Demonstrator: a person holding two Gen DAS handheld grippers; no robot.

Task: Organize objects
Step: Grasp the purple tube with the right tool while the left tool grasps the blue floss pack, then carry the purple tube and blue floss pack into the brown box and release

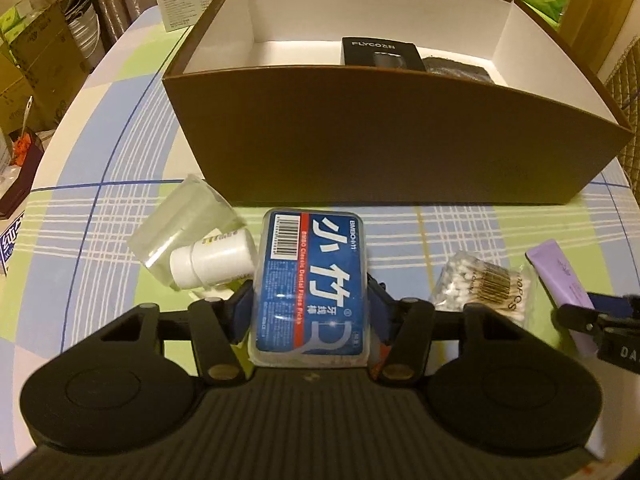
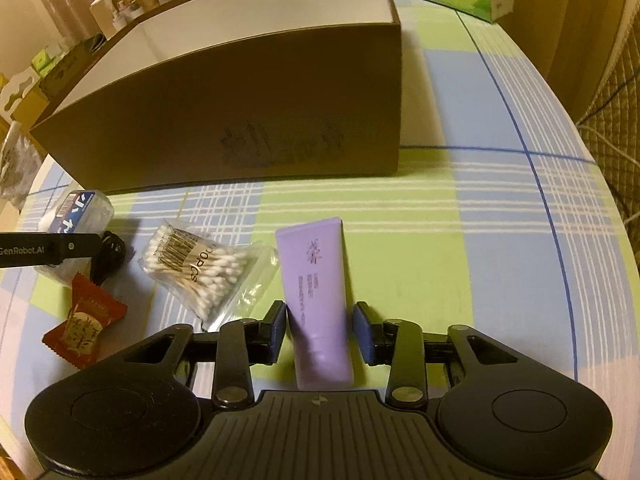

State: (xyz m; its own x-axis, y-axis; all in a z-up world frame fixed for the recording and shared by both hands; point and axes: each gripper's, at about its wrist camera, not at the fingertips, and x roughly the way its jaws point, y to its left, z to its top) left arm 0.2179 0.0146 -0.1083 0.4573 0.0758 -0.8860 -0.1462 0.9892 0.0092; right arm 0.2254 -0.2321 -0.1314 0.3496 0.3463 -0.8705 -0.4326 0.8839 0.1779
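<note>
Checked tablecloth [image 1: 120,168], brown cardboard box [image 1: 380,148], glossy rectangular floss case [image 1: 310,288]

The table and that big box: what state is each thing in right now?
Box: open on top, partly filled.
Floss picks case: lying flat, gripped by left tongs.
Purple tube: lying flat between right tongs, a gap showing on one side.
Cotton swabs bag: lying sealed, untouched.
White bottle: capped, on its side.
</note>
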